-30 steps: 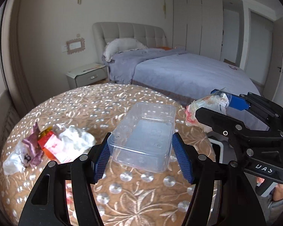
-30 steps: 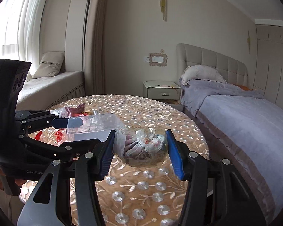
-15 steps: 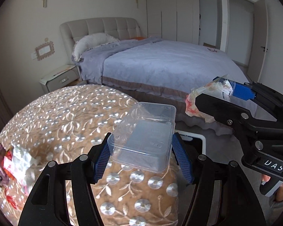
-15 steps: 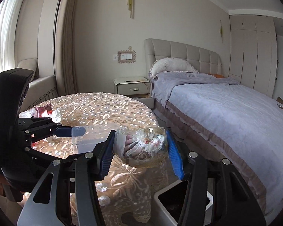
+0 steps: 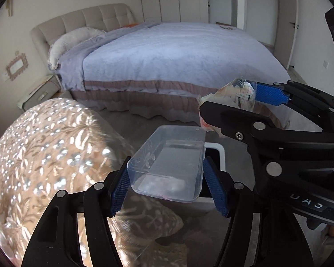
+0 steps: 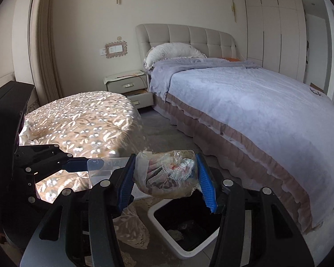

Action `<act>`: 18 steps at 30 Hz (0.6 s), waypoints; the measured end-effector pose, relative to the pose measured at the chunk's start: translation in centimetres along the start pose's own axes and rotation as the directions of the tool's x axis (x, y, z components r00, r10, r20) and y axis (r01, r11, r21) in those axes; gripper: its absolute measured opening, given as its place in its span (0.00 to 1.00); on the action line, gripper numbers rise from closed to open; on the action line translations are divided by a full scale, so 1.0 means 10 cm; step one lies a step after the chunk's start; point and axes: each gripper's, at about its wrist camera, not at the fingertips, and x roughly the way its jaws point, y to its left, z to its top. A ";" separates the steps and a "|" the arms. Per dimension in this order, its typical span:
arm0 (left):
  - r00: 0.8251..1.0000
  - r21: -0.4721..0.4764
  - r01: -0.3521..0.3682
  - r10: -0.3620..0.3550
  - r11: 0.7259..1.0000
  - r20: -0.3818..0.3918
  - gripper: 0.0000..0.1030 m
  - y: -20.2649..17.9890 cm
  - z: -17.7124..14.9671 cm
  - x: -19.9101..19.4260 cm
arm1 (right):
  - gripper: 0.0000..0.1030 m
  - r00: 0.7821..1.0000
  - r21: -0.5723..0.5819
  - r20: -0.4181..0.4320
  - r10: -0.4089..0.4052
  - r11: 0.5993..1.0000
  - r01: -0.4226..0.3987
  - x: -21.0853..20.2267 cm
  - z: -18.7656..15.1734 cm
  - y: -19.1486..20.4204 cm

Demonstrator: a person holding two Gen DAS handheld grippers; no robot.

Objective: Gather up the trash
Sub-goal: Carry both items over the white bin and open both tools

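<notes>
My left gripper (image 5: pixel 168 183) is shut on a clear plastic box (image 5: pixel 169 162) and holds it in the air past the table's edge, over the floor. My right gripper (image 6: pixel 167 180) is shut on a clear bag of crumpled wrappers (image 6: pixel 167 173), right above a white trash bin (image 6: pixel 167 231) with a dark inside. In the left wrist view the right gripper (image 5: pixel 240 102) with its bag (image 5: pixel 236 93) is to the upper right, and the bin's rim (image 5: pixel 216 150) shows behind the box. In the right wrist view the left gripper (image 6: pixel 93 166) and box (image 6: pixel 100 169) are to the left.
A round table with a floral cloth (image 6: pixel 82 120) stands to the left. A large bed with a lavender cover (image 6: pixel 245 98) lies to the right, and a nightstand (image 6: pixel 127 84) stands at the wall. Grey floor lies between table and bed.
Both grippers have swung right, off the table, with their loads. The trash bin has come into view under the right gripper. The pile of wrappers on the table has left the view.
</notes>
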 end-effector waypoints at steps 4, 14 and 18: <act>0.997 0.013 0.042 -0.041 0.999 -0.062 0.59 -0.19 0.09 0.43 | 0.52 0.998 0.043 -0.066 -0.011 0.999 0.014 0.31 -0.09 -0.30; 0.978 -0.038 0.068 -0.075 0.997 -0.197 0.59 -0.31 -0.01 1.37 | 0.52 0.983 0.090 -0.183 0.010 0.996 0.006 1.04 -0.41 -0.64; 0.963 -0.076 0.082 -0.099 0.994 -0.251 0.59 -0.32 -0.12 1.73 | 0.52 0.965 0.130 -0.259 0.029 0.992 0.005 1.38 -0.58 -0.78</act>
